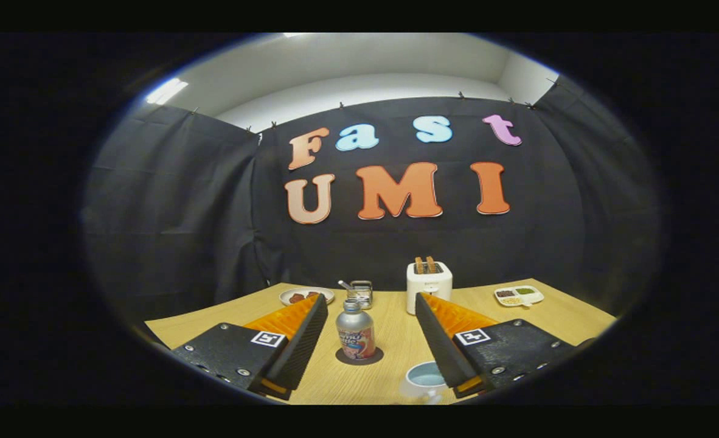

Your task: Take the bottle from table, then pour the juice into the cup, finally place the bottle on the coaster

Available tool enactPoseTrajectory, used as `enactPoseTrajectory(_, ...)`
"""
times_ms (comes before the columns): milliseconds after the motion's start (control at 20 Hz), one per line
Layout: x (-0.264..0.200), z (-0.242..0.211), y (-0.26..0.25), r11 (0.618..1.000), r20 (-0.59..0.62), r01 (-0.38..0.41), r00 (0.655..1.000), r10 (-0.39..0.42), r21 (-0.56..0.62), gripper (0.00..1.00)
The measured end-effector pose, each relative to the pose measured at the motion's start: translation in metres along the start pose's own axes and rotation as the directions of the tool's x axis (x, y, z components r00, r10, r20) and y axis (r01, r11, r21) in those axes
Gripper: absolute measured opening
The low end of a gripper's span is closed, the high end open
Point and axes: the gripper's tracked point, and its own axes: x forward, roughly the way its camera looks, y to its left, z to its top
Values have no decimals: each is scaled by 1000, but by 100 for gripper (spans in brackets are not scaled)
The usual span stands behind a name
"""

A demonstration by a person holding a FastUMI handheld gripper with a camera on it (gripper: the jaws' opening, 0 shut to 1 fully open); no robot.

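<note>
I've got the gripper wide open, fingers spread well apart and touching nothing. The bottle stands upright between the fingers, a bit ahead of their bases, roughly level w/ the tips, clear gap on both sides. It sits on the coaster, a dark round mat that shows around the bottle's base. Cap is on as far as I can tell.

The cup is nearer to me than the bottle, just beside the right finger's inner edge and partly tucked under it; pale inside, can't tell if there's juice in it.

Beyond the fingers on the table: a toaster w/ two slices sticking up, a small glass jar w/ a spoon-like thing left of it, a plate w/ dark bits further left, and a divided tray off to the right, near the far table edge.
</note>
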Motion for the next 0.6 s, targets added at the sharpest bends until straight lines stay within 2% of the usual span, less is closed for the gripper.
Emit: enactPoseTrajectory(600,-46,52,-51,999,157,40,987,-40,1,87)
